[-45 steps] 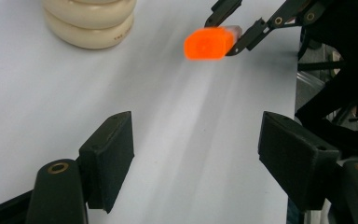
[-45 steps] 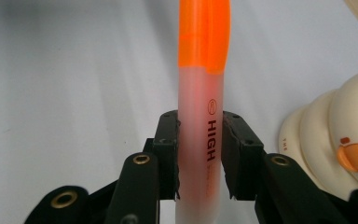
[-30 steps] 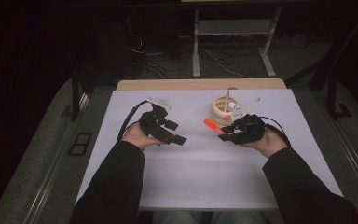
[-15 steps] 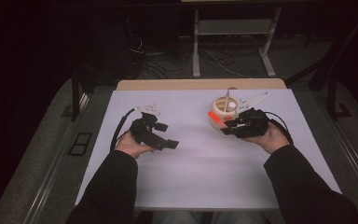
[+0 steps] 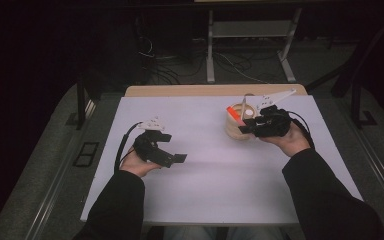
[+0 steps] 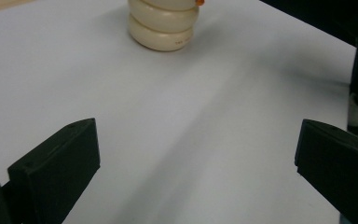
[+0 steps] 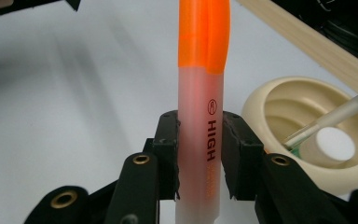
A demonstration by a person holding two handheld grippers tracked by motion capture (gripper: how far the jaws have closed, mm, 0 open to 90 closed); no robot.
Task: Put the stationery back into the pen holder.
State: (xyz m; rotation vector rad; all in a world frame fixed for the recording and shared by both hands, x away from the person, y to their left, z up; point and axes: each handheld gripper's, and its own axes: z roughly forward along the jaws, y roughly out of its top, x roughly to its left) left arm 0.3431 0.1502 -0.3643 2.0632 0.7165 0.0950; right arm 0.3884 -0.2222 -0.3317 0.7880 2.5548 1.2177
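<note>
A white sheet covers the bench [image 5: 215, 180], leaving a strip of pale wood bare along the far edge; beyond it the room is dark, with cables on the floor and the legs of a grey metal stand. The cream ribbed holder cup [image 5: 236, 126] stands towards the far right of the sheet, with a thin clear stick leaning in it. The right tool [image 5: 252, 127] hovers just beside the cup's rim, its jaws pinching the translucent orange-capped highlighter pen [image 7: 200, 140] by its barrel, the cap pointing away from the hand. The left tool [image 5: 172, 150] sits low over the left middle of the sheet, well apart from the cup; its jaws have just been opening and stand spread with nothing between them. Wide bare sheet lies between the two hands and towards the near edge.
</note>
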